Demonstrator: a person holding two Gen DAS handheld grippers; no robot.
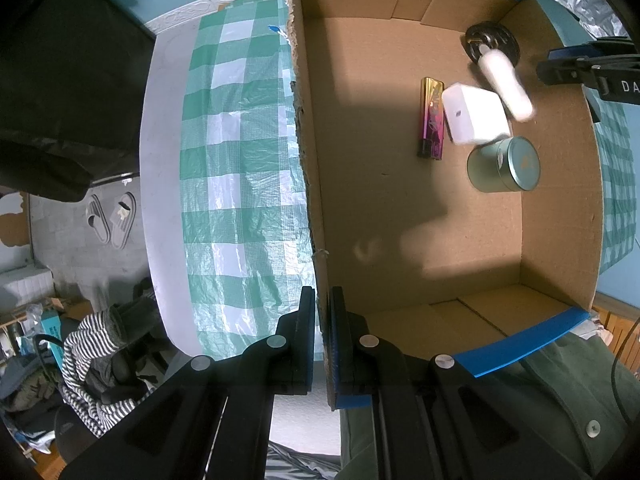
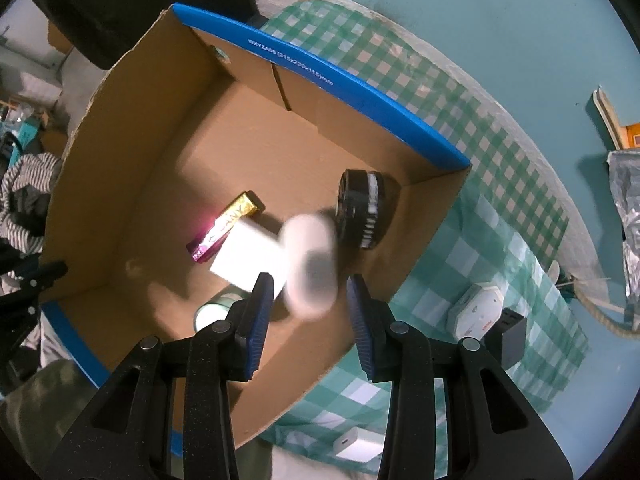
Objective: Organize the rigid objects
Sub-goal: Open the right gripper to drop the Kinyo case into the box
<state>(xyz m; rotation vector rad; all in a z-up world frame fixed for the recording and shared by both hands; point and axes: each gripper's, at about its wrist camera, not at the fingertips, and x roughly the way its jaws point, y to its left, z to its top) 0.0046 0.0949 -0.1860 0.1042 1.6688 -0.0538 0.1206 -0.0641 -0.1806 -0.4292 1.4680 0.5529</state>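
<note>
The cardboard box is matt brown with a rough torn edge and glossy blue tape on its rims. The lighter has a mirror-shiny metallic skin. The round tin looks like satin-painted metal. The checked table cover is crinkled, shiny plastic.

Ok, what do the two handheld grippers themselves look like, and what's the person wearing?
Both the left gripper and the right gripper have black textured plastic bodies with silver round rivets and ribbed blue pads on the fingers. The person wears a green buttoned garment. No cables are plainly attached.
</note>
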